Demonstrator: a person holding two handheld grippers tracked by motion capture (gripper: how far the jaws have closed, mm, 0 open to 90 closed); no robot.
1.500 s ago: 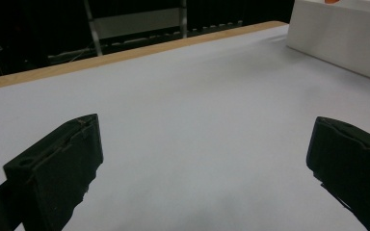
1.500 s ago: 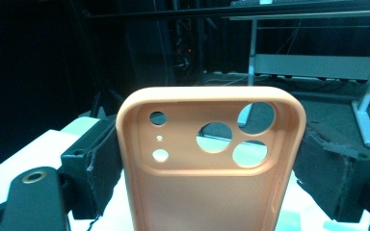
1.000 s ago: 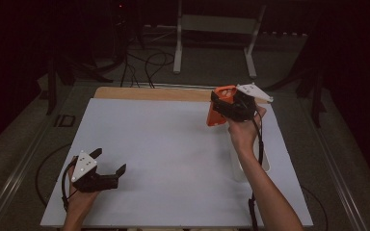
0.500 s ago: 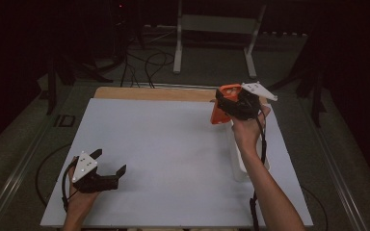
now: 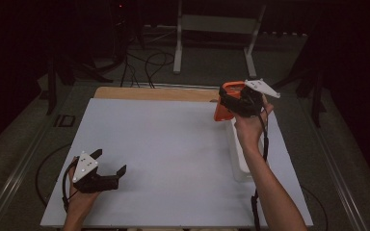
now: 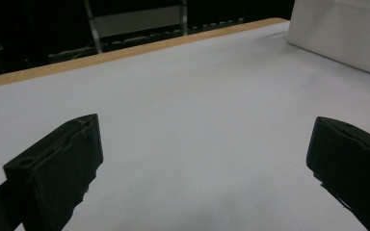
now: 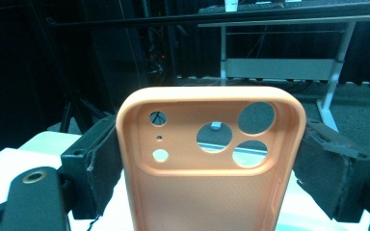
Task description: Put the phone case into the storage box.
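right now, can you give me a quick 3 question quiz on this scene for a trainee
1. True or false: the right gripper is shut on the orange phone case.
2. How do the jaws of the left gripper stand? A) wide apart with nothing between them B) closed on a white box C) closed on the phone case
3. Fill in: in the right gripper view, the case's round camera cutouts sit at its ____ end.

Key: 1 true. 2 A. 3 top.
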